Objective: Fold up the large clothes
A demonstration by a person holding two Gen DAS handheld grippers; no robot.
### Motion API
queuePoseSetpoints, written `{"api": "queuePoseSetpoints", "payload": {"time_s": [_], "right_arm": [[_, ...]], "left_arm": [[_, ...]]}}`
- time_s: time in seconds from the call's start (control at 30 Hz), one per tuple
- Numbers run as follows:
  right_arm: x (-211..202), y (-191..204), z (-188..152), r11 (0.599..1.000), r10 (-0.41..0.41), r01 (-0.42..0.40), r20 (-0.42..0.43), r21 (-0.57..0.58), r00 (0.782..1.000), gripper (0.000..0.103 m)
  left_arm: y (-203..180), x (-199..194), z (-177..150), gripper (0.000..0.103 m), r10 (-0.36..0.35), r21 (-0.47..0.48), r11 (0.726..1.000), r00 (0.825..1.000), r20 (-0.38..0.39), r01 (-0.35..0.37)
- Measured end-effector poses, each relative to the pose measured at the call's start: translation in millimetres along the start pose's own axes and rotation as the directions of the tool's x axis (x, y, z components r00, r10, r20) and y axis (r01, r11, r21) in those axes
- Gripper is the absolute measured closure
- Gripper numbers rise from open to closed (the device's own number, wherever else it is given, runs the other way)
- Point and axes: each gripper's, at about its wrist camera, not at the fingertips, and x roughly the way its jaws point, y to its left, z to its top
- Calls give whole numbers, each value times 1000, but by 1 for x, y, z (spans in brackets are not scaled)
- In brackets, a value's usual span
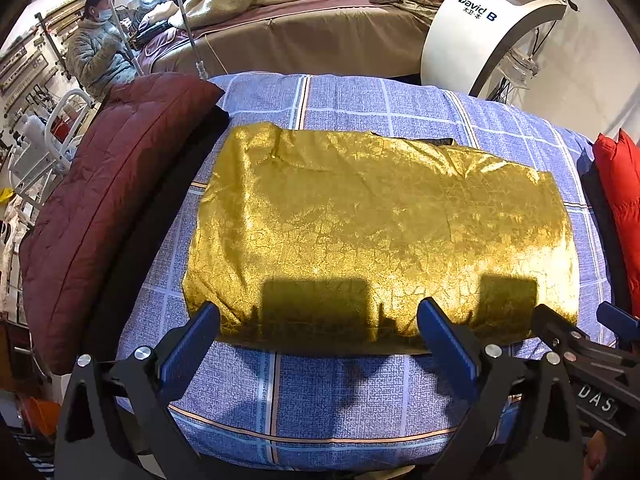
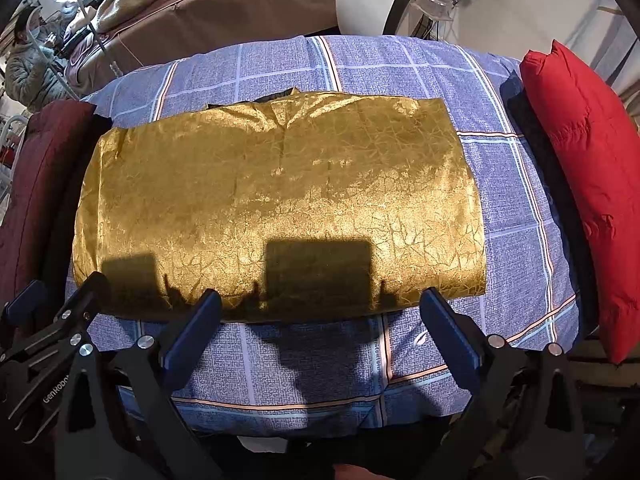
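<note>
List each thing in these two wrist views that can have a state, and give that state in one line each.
gold garment: folded into a flat rectangle on the checked bedcover.
left gripper: open, empty, at the garment's near edge.
right gripper: open, empty, at the near edge.
maroon jacket: lying folded at the left.
red jacket: lying at the right.

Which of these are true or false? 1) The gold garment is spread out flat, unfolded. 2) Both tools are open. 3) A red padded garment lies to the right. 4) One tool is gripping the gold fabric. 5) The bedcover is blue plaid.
1) False: the gold garment lies folded into a compact rectangle.
2) True: the left tool and the right tool both stand open.
3) True: the red padded garment lies at the right edge.
4) False: neither tool holds anything.
5) True: the blue plaid bedcover lies under the garment.
</note>
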Motion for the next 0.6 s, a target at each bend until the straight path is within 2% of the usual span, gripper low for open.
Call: {"api": "queuePoseSetpoints", "payload": {"time_s": [0.27, 0.6], "right_arm": [[1, 0, 1, 1000, -3, 3, -5, -1, 1000, 6], [2, 0, 1, 1000, -5, 5, -5, -1, 1000, 6]], "left_arm": [[0, 4, 2, 6, -2, -2, 1000, 999, -32, 2], [-1, 4, 1, 6, 3, 0, 1000, 999, -34, -3]]}}
